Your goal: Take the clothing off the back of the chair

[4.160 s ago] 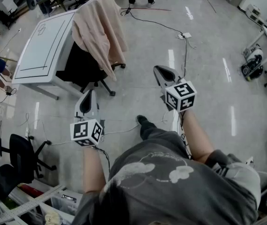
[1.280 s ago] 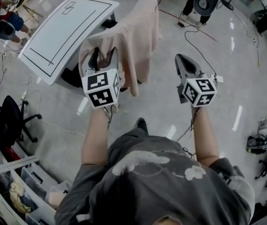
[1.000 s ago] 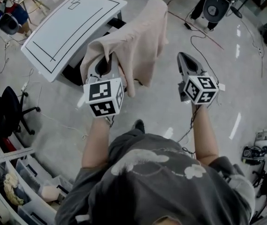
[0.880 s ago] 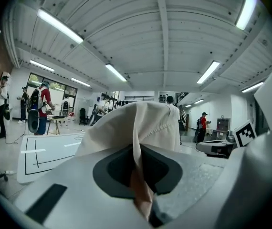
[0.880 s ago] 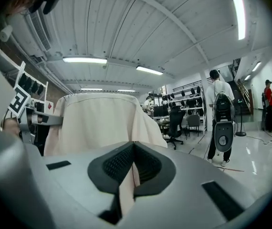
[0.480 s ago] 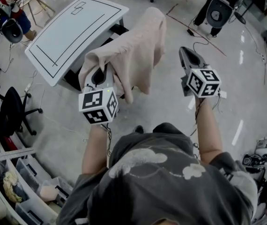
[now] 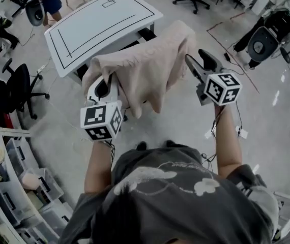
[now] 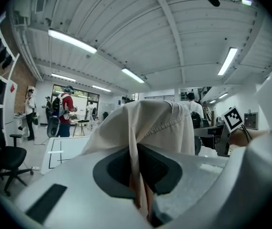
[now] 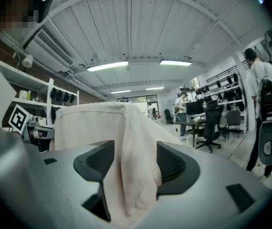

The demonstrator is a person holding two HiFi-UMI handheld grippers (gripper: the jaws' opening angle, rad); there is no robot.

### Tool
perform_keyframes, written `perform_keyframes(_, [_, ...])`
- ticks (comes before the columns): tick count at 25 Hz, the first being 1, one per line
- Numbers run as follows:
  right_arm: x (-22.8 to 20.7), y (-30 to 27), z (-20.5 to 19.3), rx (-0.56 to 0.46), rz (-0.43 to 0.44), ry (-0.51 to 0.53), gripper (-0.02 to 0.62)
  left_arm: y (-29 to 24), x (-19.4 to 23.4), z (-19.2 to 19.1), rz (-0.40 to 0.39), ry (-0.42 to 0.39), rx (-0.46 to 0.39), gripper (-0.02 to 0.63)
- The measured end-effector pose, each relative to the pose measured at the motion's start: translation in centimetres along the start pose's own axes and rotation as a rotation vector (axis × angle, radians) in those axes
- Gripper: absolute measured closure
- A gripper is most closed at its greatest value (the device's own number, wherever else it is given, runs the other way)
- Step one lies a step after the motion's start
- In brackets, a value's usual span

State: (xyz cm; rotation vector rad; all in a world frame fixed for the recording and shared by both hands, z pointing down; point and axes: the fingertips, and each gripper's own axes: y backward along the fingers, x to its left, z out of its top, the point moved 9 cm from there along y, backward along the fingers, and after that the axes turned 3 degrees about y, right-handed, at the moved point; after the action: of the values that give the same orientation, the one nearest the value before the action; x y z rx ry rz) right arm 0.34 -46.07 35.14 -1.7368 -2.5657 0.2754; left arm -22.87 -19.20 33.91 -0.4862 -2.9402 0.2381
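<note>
Pale glossy floor (image 7: 185,121) spreads under me. Far left stand clear plastic storage bins (image 7: 12,207); one holds something pale I can't make out. Next comes the white tabletop with black outlines (image 7: 104,24). My left gripper (image 8: 141,194) is clamped on the beige cloth garment (image 7: 145,65), which hangs draped just beside that tabletop. My right gripper (image 9: 131,171) has just been opening, and the cloth hangs loose between its parted jaws.

I seem to be working in a large open lab or workshop hall: a polished grey floor (image 7: 185,121) with trailing cables (image 7: 239,128), rolling office chairs (image 7: 23,85), a white table marked with black lines (image 7: 104,24), plastic storage bins (image 7: 12,202), wall shelves (image 9: 36,99), strip lights (image 9: 107,66) under a ribbed ceiling (image 9: 136,23), and people (image 8: 67,113) standing about.
</note>
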Motion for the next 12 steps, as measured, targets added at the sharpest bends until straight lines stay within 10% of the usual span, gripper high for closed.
perform_keyframes(4, [-0.8,-3.0,0.5,0.017,0.114,0.043,0.261,0.3,-0.7,-0.4,0.09,-0.005,-0.002,0.595])
perform_keyframes(12, [-2.7,-7.0,1.3,0.011,0.198,0.161,0.26,0.2,-1.6,-1.1,0.198,-0.005,-0.004,0.595])
